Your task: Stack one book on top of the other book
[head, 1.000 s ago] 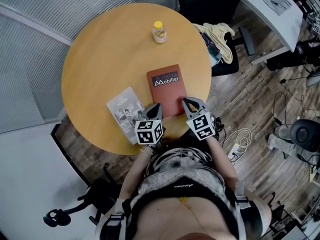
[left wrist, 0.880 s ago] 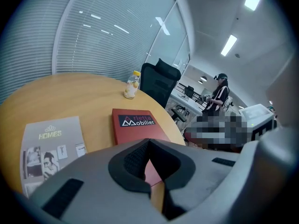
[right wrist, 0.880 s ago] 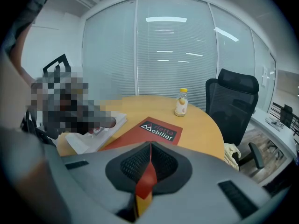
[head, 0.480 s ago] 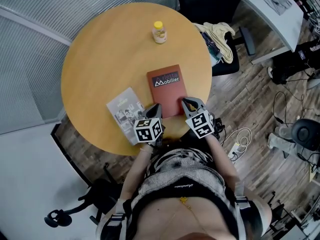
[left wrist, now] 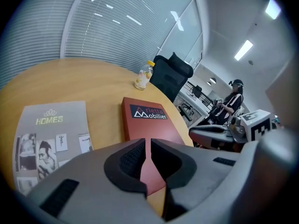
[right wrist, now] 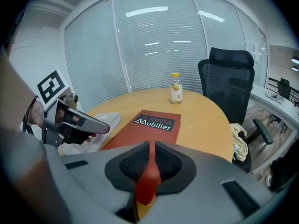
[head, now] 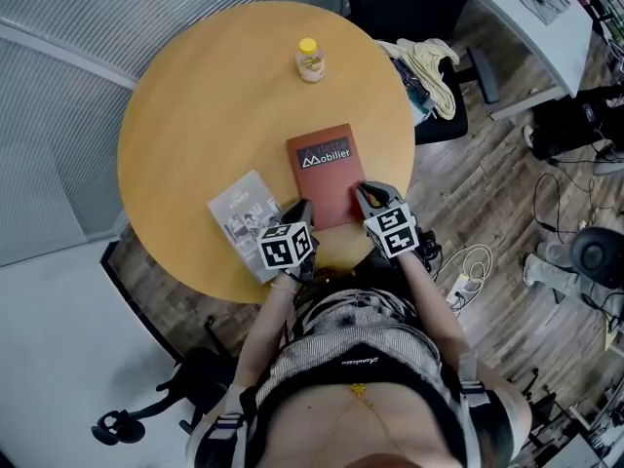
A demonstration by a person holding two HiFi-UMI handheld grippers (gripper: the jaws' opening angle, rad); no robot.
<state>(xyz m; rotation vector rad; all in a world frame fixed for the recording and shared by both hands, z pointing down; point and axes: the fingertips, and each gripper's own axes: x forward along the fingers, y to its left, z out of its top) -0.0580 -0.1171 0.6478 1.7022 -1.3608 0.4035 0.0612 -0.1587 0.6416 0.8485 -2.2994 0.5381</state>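
1 red bk (head: 327, 172), 1 grey bk (head: 241, 218), 1 btl (head: 310, 63), 1 round table (head: 200, 115)

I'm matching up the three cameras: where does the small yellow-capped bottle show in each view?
Head view: the bottle is at top centre, on the far side of the table.
Left gripper view: the bottle is near the centre, above the middle, at the table's far edge.
Right gripper view: the bottle is right of centre, above the middle.
Shared landmark: the red book, which lies below the bottle in every view.
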